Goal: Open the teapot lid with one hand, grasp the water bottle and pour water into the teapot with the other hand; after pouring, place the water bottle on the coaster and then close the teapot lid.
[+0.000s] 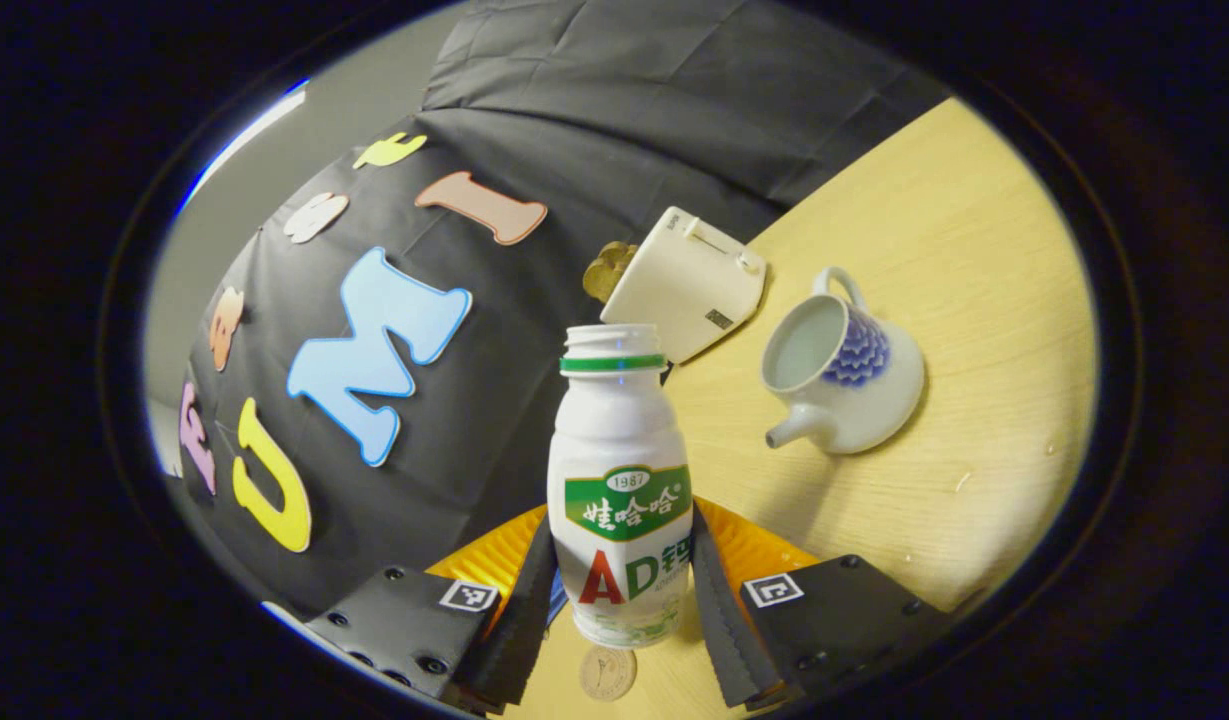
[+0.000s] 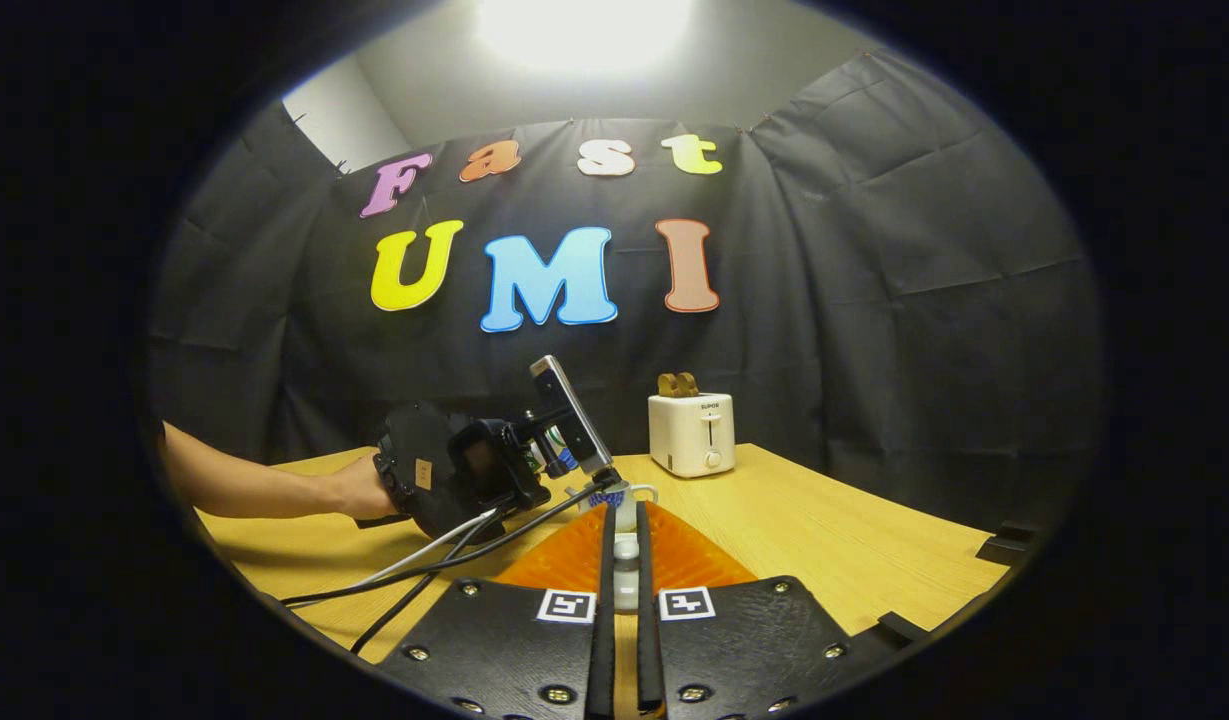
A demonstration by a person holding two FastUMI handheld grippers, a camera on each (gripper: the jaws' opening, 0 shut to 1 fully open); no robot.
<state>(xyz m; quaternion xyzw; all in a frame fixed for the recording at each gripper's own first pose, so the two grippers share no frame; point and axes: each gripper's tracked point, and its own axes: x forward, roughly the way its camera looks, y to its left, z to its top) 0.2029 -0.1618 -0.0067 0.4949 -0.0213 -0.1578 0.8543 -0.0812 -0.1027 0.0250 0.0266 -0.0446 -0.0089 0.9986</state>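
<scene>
- Teapot point(image 1: 842, 365) stands lidless on the table point(image 1: 974, 300).
- Left tool point(image 1: 619, 600) clamps the uncapped water bottle point(image 1: 621, 480), upright; coaster point(image 1: 607, 672) below.
- Right tool point(image 2: 624, 585) pinches the lid point(image 2: 625, 572); bottle placement and closing remain.

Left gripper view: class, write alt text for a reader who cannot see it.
The left gripper holds an uncapped white bottle between its two fingers, above a wooden table. Beyond it to the right stands a lidless white teapot with a blue pattern, and behind that a white toaster against the black cloth wall. A small round coaster lies below the bottle.
</scene>
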